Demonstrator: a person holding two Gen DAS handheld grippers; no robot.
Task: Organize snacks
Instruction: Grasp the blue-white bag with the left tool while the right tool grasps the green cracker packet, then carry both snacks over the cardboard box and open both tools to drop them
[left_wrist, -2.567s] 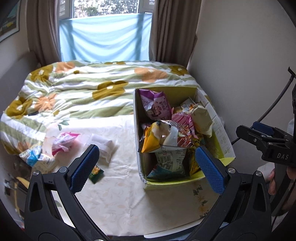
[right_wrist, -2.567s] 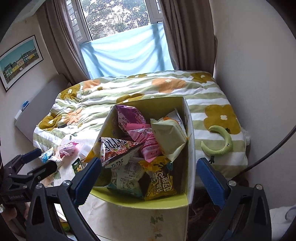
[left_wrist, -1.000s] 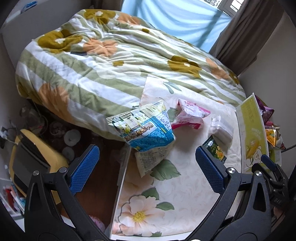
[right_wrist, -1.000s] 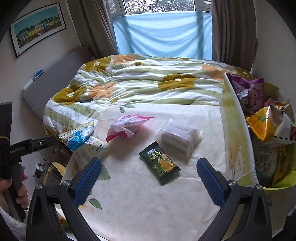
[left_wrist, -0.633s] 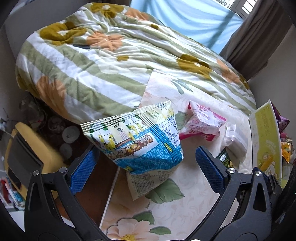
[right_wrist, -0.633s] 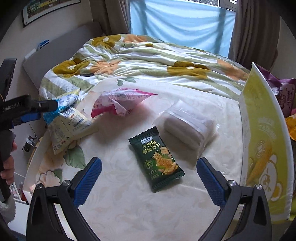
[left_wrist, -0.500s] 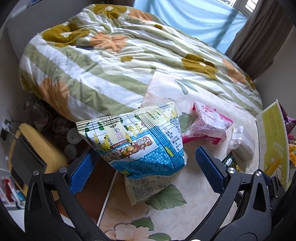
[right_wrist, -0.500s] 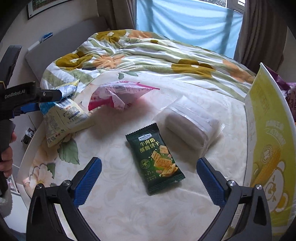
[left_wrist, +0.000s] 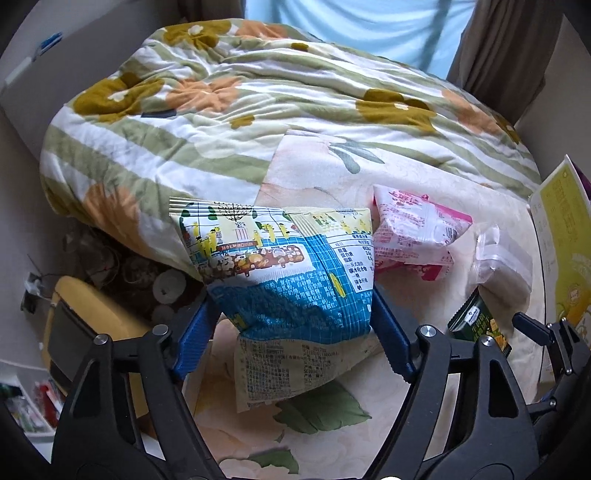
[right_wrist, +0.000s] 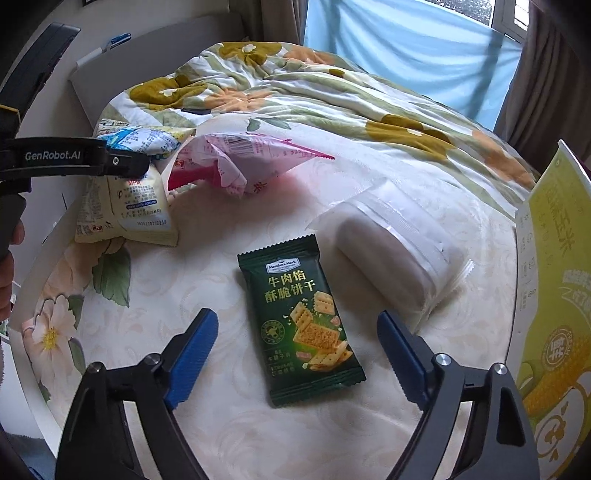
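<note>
Floral tablecloth by the bed: we count four loose snack packs.

We tilt both claws downward, jaws closing: left gripper seemingly touching the blue-and-white crinkly bag; right gripper straddles the flat dark-green cracker packet, unpinched, beside a clear wrapped roll and pink pouch.

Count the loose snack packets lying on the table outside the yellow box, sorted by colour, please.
Blue and white bag: 1
Cream bag: 1
Pink bag: 1
Clear wrapped packet: 1
Dark green biscuit packet: 1
Total: 5
</note>
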